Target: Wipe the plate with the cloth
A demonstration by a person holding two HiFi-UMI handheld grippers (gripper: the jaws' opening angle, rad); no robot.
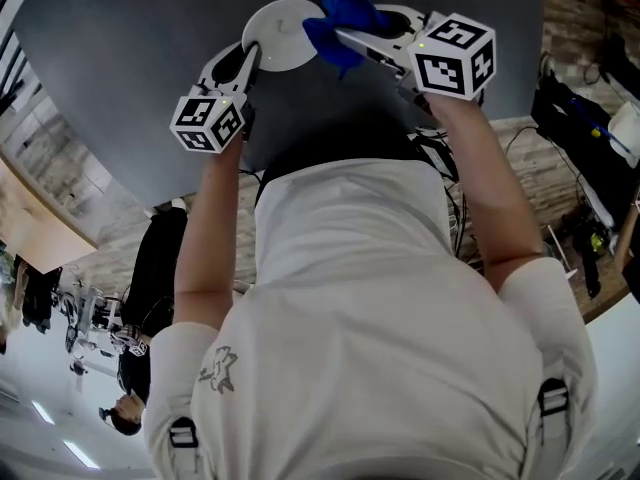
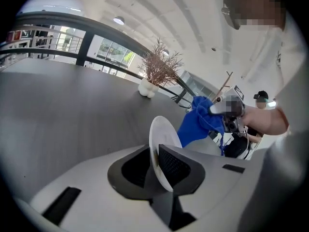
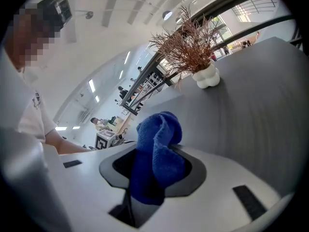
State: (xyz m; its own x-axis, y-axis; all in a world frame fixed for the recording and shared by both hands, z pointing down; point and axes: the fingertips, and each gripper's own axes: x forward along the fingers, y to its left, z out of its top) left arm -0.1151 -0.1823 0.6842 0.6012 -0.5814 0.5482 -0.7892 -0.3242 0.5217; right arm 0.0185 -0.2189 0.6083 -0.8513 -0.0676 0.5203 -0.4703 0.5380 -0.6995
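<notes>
The dark grey table (image 1: 120,98) fills the top of the head view. Its rounded near edge runs just in front of the person's white shirt (image 1: 350,298), and wood-patterned floor (image 1: 90,218) shows to either side. Most of the tabletop around the two grippers is bare. In the gripper views it runs back as a broad grey surface to a far edge, with a dark railing (image 2: 58,21) beyond.

A small white vase (image 3: 206,76) stands on the table well apart from both grippers, towards the far side, and holds a spray of dry brown twigs (image 3: 186,40).

The left gripper (image 2: 155,166) has its jaws closed on the white plate (image 2: 163,137). The rim sits between the two dark pads, and the plate stands on edge, tilted, reaching up and away from the jaws. Whether its lower rim touches the table cannot be told.

The right gripper (image 3: 154,175) is clamped on the blue cloth (image 3: 159,149), which bunches up out of the jaws in a thick fold (a loose end hangs below). In the head view the cloth meets the plate's right-hand edge. The two grippers come in from opposite sides, close together, over the middle of the table, and the plate is between them.
</notes>
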